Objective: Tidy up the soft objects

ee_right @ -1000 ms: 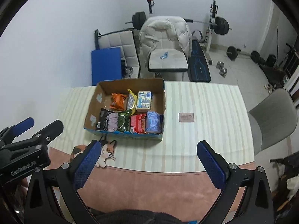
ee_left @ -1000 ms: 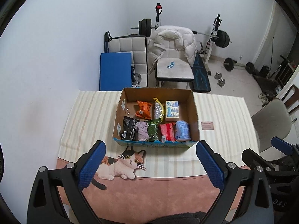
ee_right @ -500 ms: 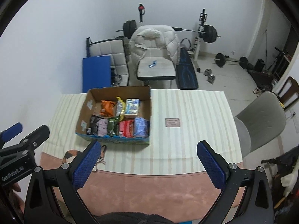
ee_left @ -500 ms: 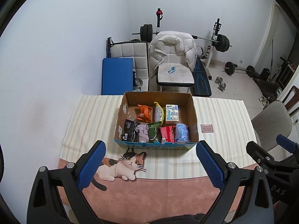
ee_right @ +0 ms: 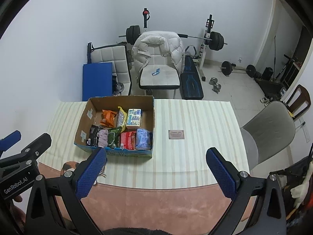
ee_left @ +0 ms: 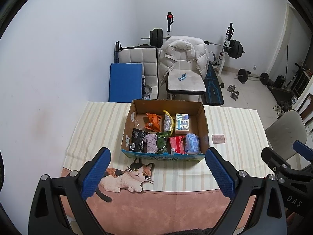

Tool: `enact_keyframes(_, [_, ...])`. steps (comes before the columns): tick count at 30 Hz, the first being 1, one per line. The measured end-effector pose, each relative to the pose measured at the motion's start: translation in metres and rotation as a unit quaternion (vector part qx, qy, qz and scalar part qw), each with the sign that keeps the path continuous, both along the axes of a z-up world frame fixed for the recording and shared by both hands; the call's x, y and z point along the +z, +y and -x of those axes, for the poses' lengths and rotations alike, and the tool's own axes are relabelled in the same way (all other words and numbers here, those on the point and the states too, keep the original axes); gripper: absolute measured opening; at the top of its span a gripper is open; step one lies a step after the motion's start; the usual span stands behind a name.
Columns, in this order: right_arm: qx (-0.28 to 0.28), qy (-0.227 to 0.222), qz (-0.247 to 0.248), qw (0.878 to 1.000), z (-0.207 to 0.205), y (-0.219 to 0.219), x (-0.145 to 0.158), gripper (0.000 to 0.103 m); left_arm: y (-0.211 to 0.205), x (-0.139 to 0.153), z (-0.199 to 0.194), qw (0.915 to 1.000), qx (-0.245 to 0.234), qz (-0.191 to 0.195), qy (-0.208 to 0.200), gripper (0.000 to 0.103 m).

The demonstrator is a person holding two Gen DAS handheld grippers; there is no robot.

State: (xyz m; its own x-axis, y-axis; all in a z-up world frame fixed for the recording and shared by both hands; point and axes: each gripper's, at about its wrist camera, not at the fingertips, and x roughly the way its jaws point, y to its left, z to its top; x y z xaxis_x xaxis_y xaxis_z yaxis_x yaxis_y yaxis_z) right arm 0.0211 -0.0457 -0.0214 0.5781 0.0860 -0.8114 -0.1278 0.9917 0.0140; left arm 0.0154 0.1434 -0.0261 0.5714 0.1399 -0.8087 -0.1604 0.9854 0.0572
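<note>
Bench [ee_left: 234, 129] carries packed box [ee_left: 164, 156] at 12 o'clock — my fingers [ee_left: 95, 174] wide, empty; sorting looks finished — next, withdraw.

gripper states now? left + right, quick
Left gripper: open, holding nothing, hanging above the table's near edge short of the cardboard box.
Right gripper: open, holding nothing, also short of the box.
</note>
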Motion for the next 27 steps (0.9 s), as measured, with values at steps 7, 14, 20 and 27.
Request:
enact_keyframes(7, [0.001, -0.008, 0.005, 1.000, -0.0013, -0.0007, 0.0039, 0.103, 0.0001, 0.0002, 0.0000, 1.0000, 0.000, 0.000, -0.001, 0.099])
enact_keyframes(14, [0.001, -0.012, 0.007, 1.000, -0.0025, -0.0016, 0.0053, 0.103, 0.0022, 0.0001, -0.0020, 1.0000, 0.002, 0.002, -0.003, 0.099])
enact_keyframes(20, [-0.004, -0.019, 0.011, 1.000, -0.0056, -0.0058, 0.0078, 0.103, 0.0027, 0.0005, -0.0020, 1.0000, 0.003, 0.002, -0.002, 0.099])
enact_keyframes(27, [-0.005, -0.021, 0.010, 1.000, -0.0069, -0.0078, 0.0085, 0.103, 0.0033, 0.0008, -0.0017, 1.0000, 0.004, 0.003, -0.003, 0.099])
